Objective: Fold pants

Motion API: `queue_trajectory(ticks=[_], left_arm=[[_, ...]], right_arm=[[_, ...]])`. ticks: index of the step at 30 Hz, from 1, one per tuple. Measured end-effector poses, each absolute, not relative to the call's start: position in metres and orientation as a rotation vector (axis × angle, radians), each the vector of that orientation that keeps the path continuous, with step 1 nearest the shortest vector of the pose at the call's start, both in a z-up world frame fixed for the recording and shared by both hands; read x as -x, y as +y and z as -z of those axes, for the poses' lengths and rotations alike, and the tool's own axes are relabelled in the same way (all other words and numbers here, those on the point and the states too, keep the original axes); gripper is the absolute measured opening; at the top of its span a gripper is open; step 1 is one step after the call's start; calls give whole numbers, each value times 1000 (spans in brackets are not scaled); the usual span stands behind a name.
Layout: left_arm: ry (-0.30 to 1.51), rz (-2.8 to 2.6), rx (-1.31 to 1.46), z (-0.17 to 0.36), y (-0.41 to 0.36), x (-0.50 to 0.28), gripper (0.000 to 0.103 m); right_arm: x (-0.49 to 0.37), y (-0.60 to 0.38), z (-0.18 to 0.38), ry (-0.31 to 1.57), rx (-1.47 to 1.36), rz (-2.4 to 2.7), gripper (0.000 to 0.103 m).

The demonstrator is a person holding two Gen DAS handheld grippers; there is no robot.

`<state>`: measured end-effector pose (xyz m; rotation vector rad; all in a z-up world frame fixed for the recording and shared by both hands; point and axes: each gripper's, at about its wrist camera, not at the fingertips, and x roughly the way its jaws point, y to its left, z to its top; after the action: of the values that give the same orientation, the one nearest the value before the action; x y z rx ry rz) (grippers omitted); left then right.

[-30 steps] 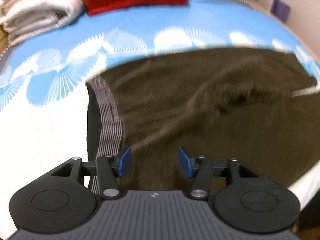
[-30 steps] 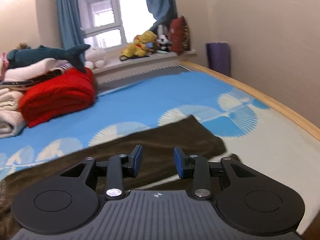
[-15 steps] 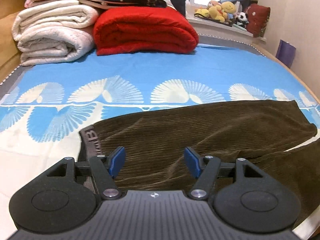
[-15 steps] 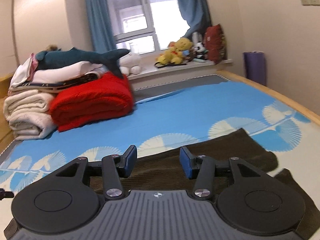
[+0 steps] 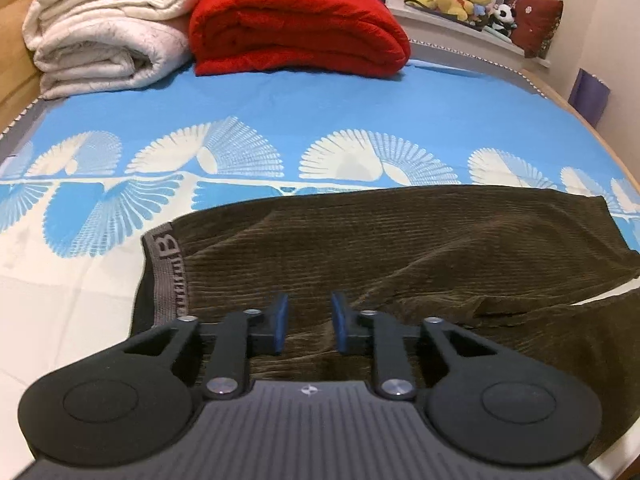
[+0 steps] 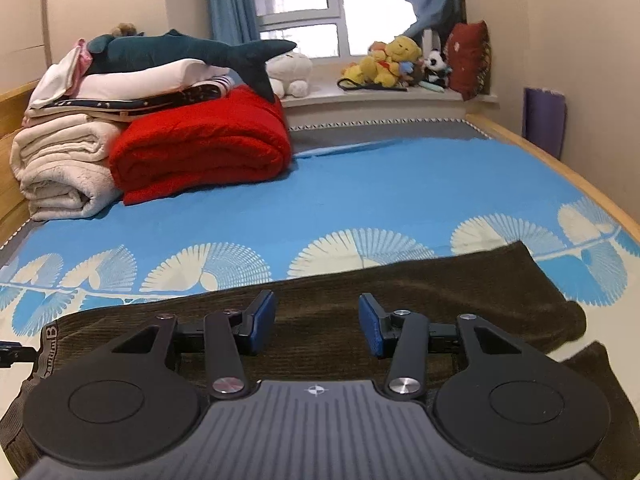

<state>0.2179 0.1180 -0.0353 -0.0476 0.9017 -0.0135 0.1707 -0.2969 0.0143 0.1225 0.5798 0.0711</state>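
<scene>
Lying flat across the near part of the bed: dark brown corduroy pants (image 5: 400, 248), spreading left to right over the blue bed sheet with white fan pattern (image 5: 320, 120), grey elastic waistband with letter print (image 5: 168, 268) sitting at the left end, leg ends reaching toward the right edge. Showing two legs, far one lying straight, near one angling off at lower right with a strip of sheet showing between them. Hovering over the pants just right of the waistband: left gripper (image 5: 307, 326), blue pads standing a narrow gap apart, holding nothing, corduroy visible between them. Hovering over the middle of the pants (image 6: 400, 300) in the right wrist view: right gripper (image 6: 317, 326), blue pads standing wide apart, gripping nothing. Resting at the far end of the bed: folded red blanket (image 5: 296, 28), touching a rolled cream blanket stack (image 5: 104, 28) on its left. Lying on top of that stack in the right wrist view: dark teal plush shark (image 6: 188, 50). Sitting on the window ledge behind: yellow plush bear with smaller toys (image 6: 394, 60) and a dark red cushion (image 6: 468, 60). Standing against the right wall past the wooden bed frame: purple rolled mat (image 6: 544, 120).
</scene>
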Motion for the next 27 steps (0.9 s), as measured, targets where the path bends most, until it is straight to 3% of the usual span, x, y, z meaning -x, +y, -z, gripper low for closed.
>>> queue_trajectory(ticks=[1, 2, 3, 5, 15, 17, 19, 25, 27], left_arm=[[903, 9, 52, 35, 119, -220, 9], [906, 23, 66, 35, 121, -222, 8], [906, 51, 89, 34, 126, -227, 8], [901, 69, 115, 31, 136, -241, 4], [845, 17, 204, 70, 189, -344, 7], [865, -25, 211, 91, 200, -362, 18], [890, -68, 211, 109, 210, -376, 56], [907, -91, 201, 140, 228, -400, 72], [908, -35, 183, 145, 227, -407, 72]], right_arm=[[-171, -298, -15, 580, -121, -80, 25], [-170, -298, -16, 579, -121, -79, 9], [-170, -301, -18, 575, -123, -75, 1], [-168, -305, -19, 573, -133, -69, 1], [-168, -326, -16, 605, -166, -86, 2], [-169, -329, -15, 605, -152, -85, 2], [-170, -332, -14, 606, -135, -87, 2], [-177, -346, -10, 620, -118, -70, 2], [-179, -350, -9, 626, -137, -64, 2]])
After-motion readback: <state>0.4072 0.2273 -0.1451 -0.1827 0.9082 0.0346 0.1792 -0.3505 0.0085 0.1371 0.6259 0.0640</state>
